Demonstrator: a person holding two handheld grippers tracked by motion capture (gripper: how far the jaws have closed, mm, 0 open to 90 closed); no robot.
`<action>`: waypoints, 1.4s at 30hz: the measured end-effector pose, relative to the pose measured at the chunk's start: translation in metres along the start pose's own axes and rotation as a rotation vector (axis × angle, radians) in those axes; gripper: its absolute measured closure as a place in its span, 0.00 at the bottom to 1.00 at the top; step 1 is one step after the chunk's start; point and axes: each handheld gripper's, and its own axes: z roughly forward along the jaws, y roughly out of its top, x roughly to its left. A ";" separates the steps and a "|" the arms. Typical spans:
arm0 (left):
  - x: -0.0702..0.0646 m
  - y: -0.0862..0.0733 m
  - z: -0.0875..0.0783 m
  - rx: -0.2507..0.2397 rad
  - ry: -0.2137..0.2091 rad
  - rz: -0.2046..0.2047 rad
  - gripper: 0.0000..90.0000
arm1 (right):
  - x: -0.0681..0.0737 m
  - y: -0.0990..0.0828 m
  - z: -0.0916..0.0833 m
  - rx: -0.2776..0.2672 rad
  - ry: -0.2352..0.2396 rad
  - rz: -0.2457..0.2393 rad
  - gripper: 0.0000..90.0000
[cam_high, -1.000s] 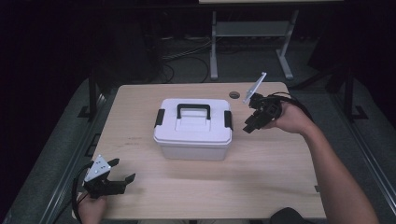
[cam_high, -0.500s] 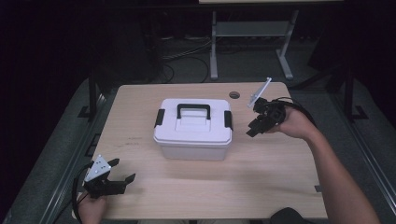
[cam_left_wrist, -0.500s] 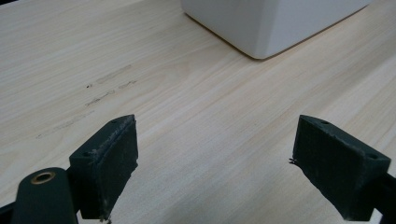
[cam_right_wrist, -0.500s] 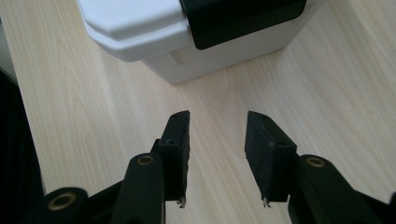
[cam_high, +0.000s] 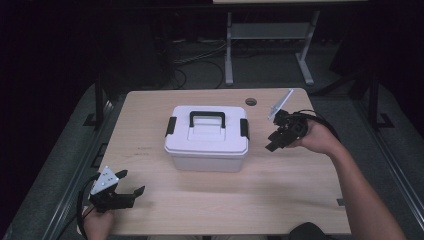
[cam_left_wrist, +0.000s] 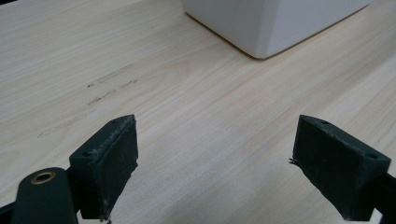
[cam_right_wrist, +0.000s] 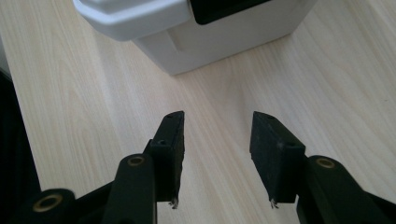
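A white plastic storage box (cam_high: 207, 140) with a black carry handle (cam_high: 206, 118) and black side latches (cam_high: 244, 128) stands in the middle of the wooden table (cam_high: 280, 195). My right gripper (cam_high: 272, 141) hovers just right of the box, its jaws pointing at the box's right side; they have just been opening and nothing is between them. In the right gripper view the box (cam_right_wrist: 196, 32) lies ahead of the gripper (cam_right_wrist: 217, 140). My left gripper (cam_high: 131, 183) rests open at the table's front left corner; in its own view the gripper (cam_left_wrist: 215, 154) faces the box's corner (cam_left_wrist: 271, 23) across bare wood.
A round cable hole (cam_high: 250, 101) sits in the table top behind the right gripper. Beyond the table, a metal stand (cam_high: 265, 45) and cables (cam_high: 195, 57) lie on the dark floor. Bare wood runs along the table's front.
The right gripper has moved down and slightly right beside the box, and its jaws stand wider apart. The left gripper has stayed in place.
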 end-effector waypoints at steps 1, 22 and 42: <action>0.000 0.000 0.000 -0.003 0.001 -0.002 0.15 | 0.000 -0.001 0.001 0.001 -0.001 0.003 0.60; 0.001 -0.002 -0.001 -0.002 -0.002 -0.007 0.15 | -0.002 -0.026 0.018 -0.006 0.005 0.049 0.52; 0.001 -0.001 0.000 -0.002 -0.002 -0.007 0.15 | 0.002 -0.052 0.029 -0.009 0.018 0.088 0.47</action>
